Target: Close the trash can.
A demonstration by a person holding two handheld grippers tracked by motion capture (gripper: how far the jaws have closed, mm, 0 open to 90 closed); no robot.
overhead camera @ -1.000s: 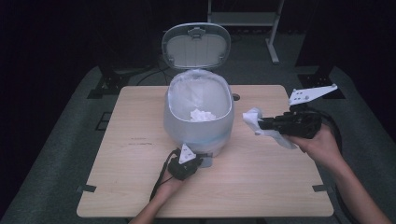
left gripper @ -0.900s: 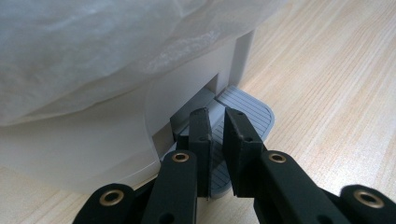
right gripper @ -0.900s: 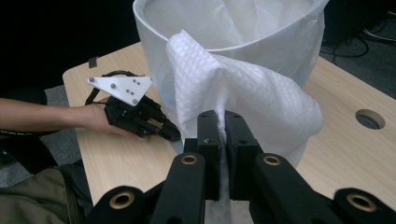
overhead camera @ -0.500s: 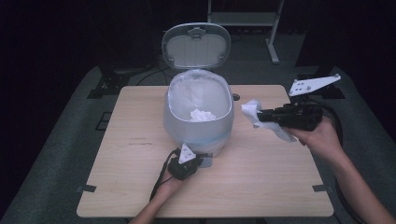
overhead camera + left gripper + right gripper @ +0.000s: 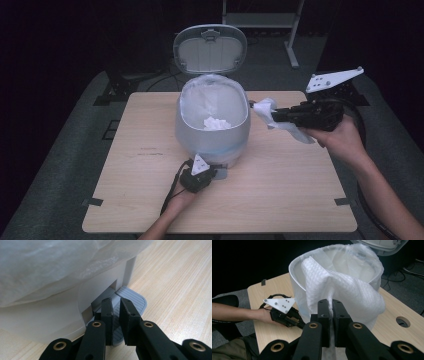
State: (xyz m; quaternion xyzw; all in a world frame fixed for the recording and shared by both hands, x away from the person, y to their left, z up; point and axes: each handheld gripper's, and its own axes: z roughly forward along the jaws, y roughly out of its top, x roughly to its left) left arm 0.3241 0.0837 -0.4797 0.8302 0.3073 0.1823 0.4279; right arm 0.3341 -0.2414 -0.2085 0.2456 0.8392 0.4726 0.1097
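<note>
Left gripper [image 5: 210,174] nearly closed, low; right gripper [image 5: 274,116] clamped, raised.

A grey pedal bin [image 5: 212,131] is standing upright at the middle of the wooden table [image 5: 125,190], its lid [image 5: 210,49] tipping fully open behind it. A white plastic liner [image 5: 352,257] is lining its mouth, folding out over the rim. A crumpled white wad [image 5: 217,123] (probably tissue, it's small from above) is lying inside. At the bin's base the ribbed grey foot pedal [image 5: 132,298] is sticking out over the tabletop. Just beside the rim, a quilted white paper towel [image 5: 337,290] is hanging crumpled, up off the table.
</note>
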